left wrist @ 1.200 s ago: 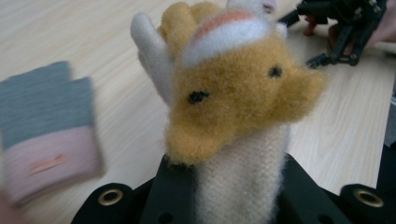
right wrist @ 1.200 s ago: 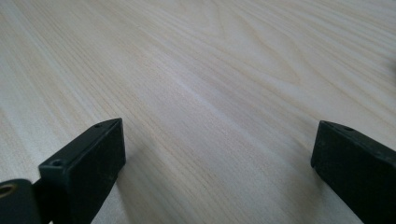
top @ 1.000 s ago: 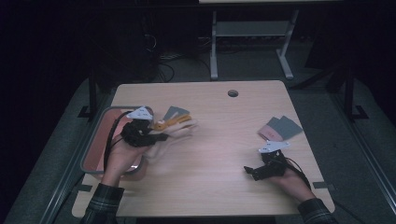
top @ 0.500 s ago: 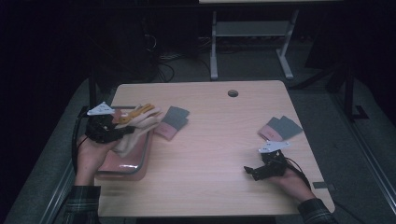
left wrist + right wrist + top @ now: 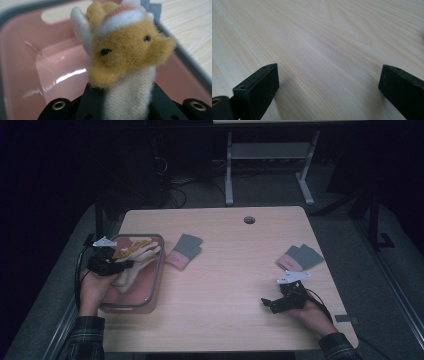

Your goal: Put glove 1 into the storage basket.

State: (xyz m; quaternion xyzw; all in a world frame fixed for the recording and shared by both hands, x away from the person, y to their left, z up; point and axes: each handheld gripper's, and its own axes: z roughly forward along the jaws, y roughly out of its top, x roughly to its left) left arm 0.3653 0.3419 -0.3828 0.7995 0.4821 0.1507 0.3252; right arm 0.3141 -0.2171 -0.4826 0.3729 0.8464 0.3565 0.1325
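A fuzzy cream sock (image 5: 130, 50) with an orange animal face and two black eyes is pinched between the black jaws of my left gripper (image 5: 125, 102), which is shut on it. In the high view my left gripper (image 5: 127, 264) holds this sock (image 5: 137, 257) over the pink bin (image 5: 159, 270) with a grey rim at the table's left side. The bin's glossy pink wall (image 5: 50, 62) lies behind the sock. My right gripper (image 5: 267, 302) rests low near the table's front right. Its jaws stand wide open over bare wood (image 5: 328, 82).
A grey and pink folded sock pair (image 5: 184, 251) lies just right of the bin. Another grey and pink pair (image 5: 300, 257) lies at the right, beyond my right gripper. A round cable hole (image 5: 249, 220) sits near the table's far edge.
My left gripper has carried the sock leftward and a little lower, from beside the bin's right edge to above the bin. The right gripper has stayed still.
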